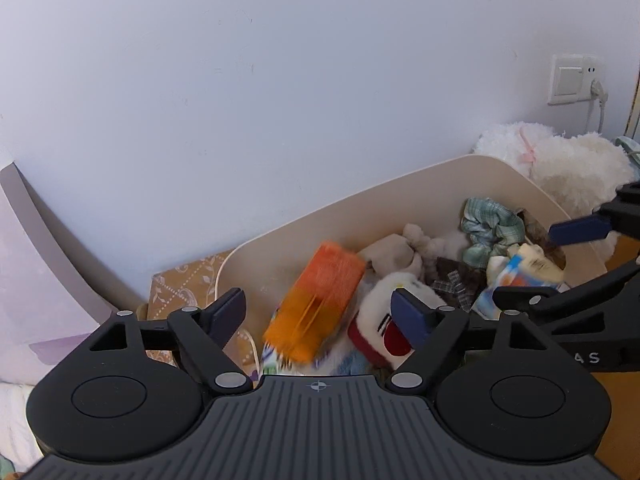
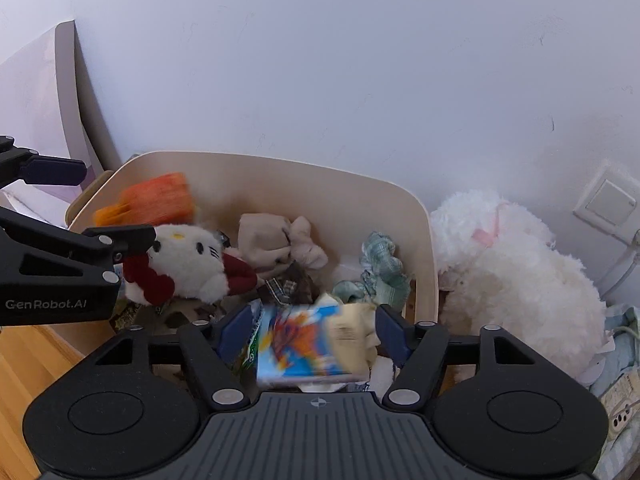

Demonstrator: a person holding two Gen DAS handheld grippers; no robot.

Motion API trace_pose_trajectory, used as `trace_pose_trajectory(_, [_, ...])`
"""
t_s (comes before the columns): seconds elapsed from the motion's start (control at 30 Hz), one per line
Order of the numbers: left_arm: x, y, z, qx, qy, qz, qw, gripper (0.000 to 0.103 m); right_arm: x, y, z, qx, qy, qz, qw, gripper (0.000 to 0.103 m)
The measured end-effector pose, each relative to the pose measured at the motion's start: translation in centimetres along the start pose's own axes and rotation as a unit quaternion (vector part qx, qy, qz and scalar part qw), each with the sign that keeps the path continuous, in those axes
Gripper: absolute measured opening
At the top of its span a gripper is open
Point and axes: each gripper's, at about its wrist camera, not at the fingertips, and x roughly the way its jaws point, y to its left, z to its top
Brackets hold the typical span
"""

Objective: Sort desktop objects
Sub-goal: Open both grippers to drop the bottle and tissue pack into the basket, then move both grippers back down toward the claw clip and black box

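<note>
Right now your left gripper [image 1: 320,312] hangs over the near edge of the beige bin [image 1: 360,196], its jaws spread wide, and the orange packet [image 1: 320,300] sits blurred between them in the lower centre of the left wrist view, tilted, with neither pad pressing on it. You see it over the bin's contents, beside the white cat plush [image 1: 384,304] with the red bow, just right of centre. Your right gripper [image 2: 316,336] also stands with its jaws spread; the blue-and-orange printed packet [image 2: 312,344] is smeared between them at the lower middle of the right wrist view, and whether a pad brushes it you cannot tell from the blur. Further back in the bin lie a beige cloth bundle [image 2: 276,240] and a green checked scrunchie [image 2: 380,260]. At the right of that view, outside the bin and against its wall, sits a fluffy white plush [image 2: 516,276] with a pink ribbon. A wall socket [image 1: 572,78] shows at the upper right of the left wrist view.
</note>
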Motion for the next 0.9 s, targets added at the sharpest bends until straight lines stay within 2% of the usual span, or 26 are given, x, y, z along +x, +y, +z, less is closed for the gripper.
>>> trace_pose_trajectory(0.17, [-0.9, 0.4, -0.7, -0.004, 0.004, 0.0, 1.0, 0.082, -1.0, -0.1, -0.2, 0.0, -0.017, 0.007, 1.0, 0.087])
trace_pose_trajectory(0.3, [-2.3, 1.1, -1.5, -0.017, 0.007, -0.007, 0.9998, 0.082, -3.1, 0.0, -0.8, -0.009, -0.037, 0.011, 0.999, 0.093])
trace_pose_trajectory(0.43, [-3.8, 1.4, -2.9, -0.018, 0.009, -0.015, 0.9997, 0.082, -4.7, -0.2, -2.0, -0.039, -0.057, 0.013, 0.998, 0.102])
trace_pose_trajectory(0.57, [-5.7, 2.0, -4.4, -0.026, 0.015, -0.022, 0.9993, 0.083, -5.9, -0.6, -3.4, -0.063, -0.059, 0.019, 0.996, 0.103])
trace_pose_trajectory(0.73, [-6.8, 2.3, -6.7, -0.068, 0.028, -0.053, 0.9959, 0.085, -7.0, -1.7, -5.6, -0.041, -0.052, 0.024, 0.998, 0.103])
trace_pose_trajectory(0.9, [-7.3, 1.5, -9.8, -0.091, 0.063, -0.075, 0.991, 0.085, -7.3, -1.7, -8.6, -0.031, -0.031, 0.032, 0.999, 0.103])
